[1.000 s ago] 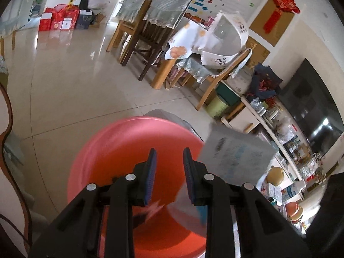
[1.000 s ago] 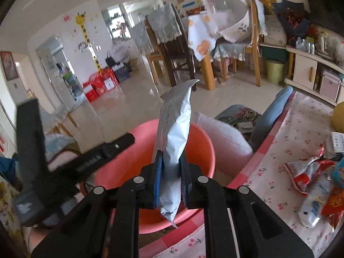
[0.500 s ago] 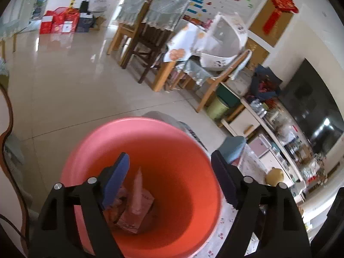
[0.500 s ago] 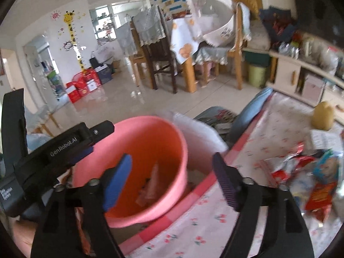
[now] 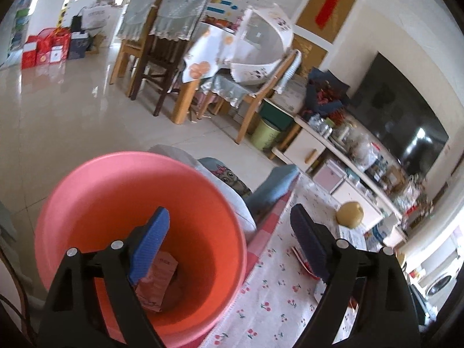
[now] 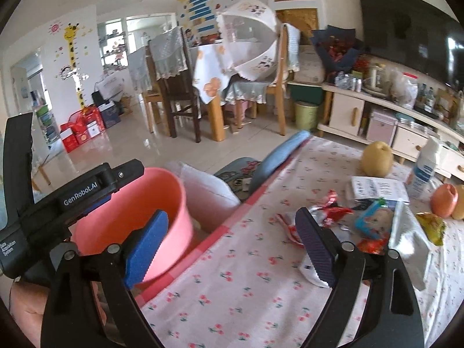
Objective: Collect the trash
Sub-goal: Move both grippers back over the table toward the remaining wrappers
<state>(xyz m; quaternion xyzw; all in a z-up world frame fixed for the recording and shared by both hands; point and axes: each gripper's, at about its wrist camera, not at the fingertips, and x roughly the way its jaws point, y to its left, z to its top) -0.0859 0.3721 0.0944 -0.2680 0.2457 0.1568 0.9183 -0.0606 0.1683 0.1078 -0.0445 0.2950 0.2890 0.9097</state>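
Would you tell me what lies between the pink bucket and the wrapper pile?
In the right wrist view, only bare cherry-print tablecloth separates the pink bucket from the wrapper pile.

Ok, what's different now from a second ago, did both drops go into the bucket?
Both let go. The right gripper released the silver packet and swung toward the wrappers on the table; the left gripper dropped its packet too. Both jaws are opening with nothing between them. Pink packets now lie inside the pink bucket; the silver one isn't visible. Bucket and tablecloth are unmoved.

My left camera is looking down close into the pink bucket; my right is facing the counter; both are sharing bucket and counter.
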